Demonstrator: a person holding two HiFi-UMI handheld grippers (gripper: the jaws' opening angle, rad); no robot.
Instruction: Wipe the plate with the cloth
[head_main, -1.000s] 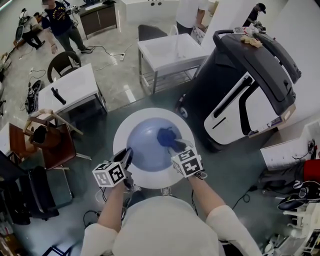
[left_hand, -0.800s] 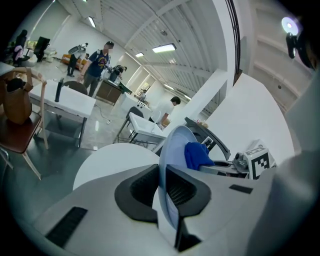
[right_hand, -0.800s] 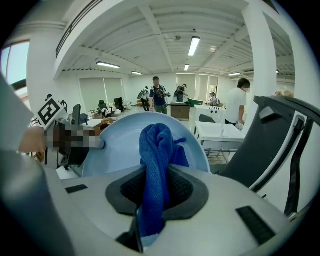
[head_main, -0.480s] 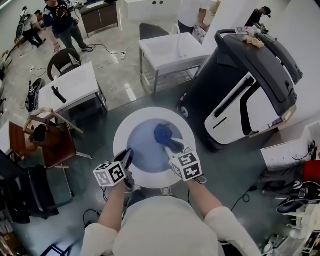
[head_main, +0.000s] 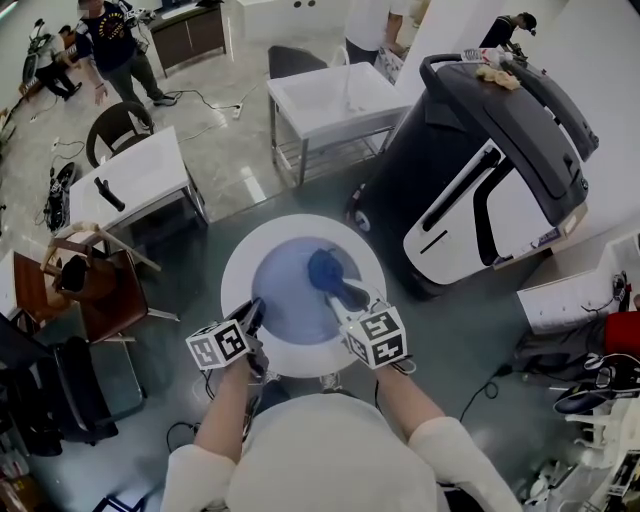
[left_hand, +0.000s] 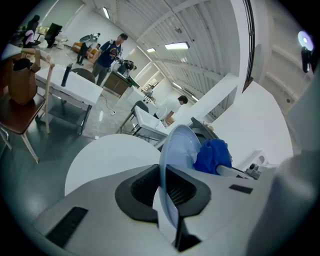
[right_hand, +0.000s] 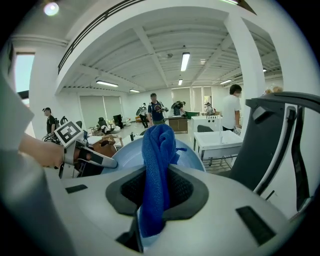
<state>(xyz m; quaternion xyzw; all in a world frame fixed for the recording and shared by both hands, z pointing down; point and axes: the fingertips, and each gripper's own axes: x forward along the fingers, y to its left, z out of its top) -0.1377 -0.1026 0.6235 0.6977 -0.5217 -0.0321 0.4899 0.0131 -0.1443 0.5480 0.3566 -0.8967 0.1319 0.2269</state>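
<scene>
The left claw (left_hand: 162, 187) was clenched on the near rim of the pale blue plate (left_hand: 177, 145), apparently to steady it against rubbing on the round white worktop (head_main: 238, 265) at mid-frame. The right claw (right_hand: 154, 192) grasped the bunched blue cloth (right_hand: 157, 145). The cloth's free end pressed the plate's inner face right of centre, likely mid-wipe.
</scene>
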